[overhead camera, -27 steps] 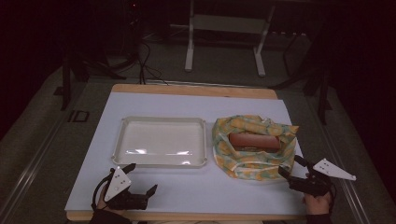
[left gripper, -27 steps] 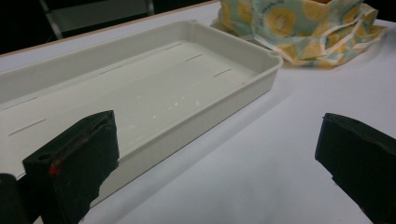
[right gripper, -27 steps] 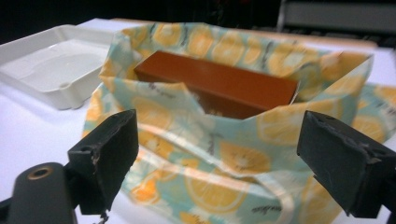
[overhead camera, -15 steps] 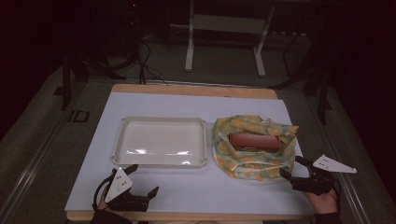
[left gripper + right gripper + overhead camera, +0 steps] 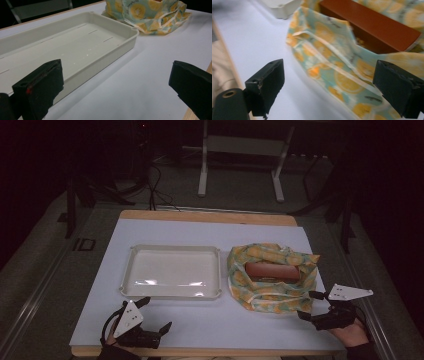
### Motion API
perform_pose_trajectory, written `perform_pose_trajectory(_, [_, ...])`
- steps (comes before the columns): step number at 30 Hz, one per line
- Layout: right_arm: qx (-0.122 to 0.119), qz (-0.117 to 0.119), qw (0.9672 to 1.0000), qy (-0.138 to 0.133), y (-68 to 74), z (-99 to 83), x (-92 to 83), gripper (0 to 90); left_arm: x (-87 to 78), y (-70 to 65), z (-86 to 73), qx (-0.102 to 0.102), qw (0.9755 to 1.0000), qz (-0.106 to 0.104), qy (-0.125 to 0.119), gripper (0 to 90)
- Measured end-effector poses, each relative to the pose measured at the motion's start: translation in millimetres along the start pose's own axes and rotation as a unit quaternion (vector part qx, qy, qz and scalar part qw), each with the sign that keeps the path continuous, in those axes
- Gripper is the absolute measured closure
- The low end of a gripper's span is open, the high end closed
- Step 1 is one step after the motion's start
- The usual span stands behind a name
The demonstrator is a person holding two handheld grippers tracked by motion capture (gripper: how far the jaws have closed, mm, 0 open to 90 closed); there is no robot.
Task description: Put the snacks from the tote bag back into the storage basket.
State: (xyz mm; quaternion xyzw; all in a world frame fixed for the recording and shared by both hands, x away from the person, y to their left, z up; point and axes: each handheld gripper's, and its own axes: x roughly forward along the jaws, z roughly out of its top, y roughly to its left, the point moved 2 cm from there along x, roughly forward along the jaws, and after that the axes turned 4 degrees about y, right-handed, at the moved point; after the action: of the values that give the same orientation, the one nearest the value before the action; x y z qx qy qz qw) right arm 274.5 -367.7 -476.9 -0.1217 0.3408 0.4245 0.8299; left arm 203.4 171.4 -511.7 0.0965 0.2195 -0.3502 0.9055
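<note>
The brown box (image 5: 272, 271) lies lengthwise inside the open fruit-print cloth bag (image 5: 260, 292), which sits slumped on the right half of the white table (image 5: 210, 325), just beside the right rim of the empty white tray (image 5: 172, 271) without quite touching it, as far as the high view lets me judge. In the right gripper view the box (image 5: 372, 26) shows a flat reddish top with the bag's near wall (image 5: 329, 62) and its pale strap folded across the front of it. The right gripper (image 5: 311, 306) hovers at the bag's near right corner, jaws spread wide with nothing between them and pointed at the cloth — so the step in hand looks like the approach to the bag, either to hold its mouth back or to reach the box. The next move likely calls for going over the floppy near wall rather than through it, and for a grip across the box's narrow width. The left gripper (image 5: 156, 317) rests low near the table's front edge below the tray, jaws likewise apart and empty. Open room lies in the bare strip in front of tray and bag; the right hand (image 5: 347, 332) is already close to the table's right front corner — little margin there — while the tray's flat interior is free to receive something.
</note>
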Motion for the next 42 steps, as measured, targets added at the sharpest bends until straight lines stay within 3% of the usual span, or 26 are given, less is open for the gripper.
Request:
perform_pose_trajectory(5, [-0.02,0.012,0.9997,0.01,5.8,7.6,0.5,13.1,0.2,-0.9,-0.1,0.005,1.0,-0.003,0.003,0.0])
perform_pose_trajectory(14, [-0.053,0.033,0.998,-0.009,15.5,25.4,-3.7,13.0,0.8,-0.9,-0.2,0.006,1.0,-0.005,0.005,0.0])
perform_pose_trajectory(15, [-0.059,0.046,0.9971,-0.015,16.5,32.1,-6.0,13.0,1.0,-1.3,-0.2,0.007,0.9999,-0.007,0.005,0.0])
perform_pose_trajectory(24, [-0.081,0.041,0.9953,-0.033,15.3,52.9,-11.8,13.3,1.1,-1.3,-0.2,0.009,0.9999,-0.009,0.006,0.0])
perform_pose_trajectory(33, [-0.104,0.025,0.9937,-0.035,12.8,70.3,-14.1,14.5,1.3,-2.1,-0.3,0.011,0.9998,-0.012,0.007,0.0])
perform_pose_trajectory(42, [-0.121,0.024,0.9916,-0.039,6.1,87.0,-15.0,17.1,2.2,-3.0,-0.3,0.014,0.9997,-0.017,0.009,0.0])
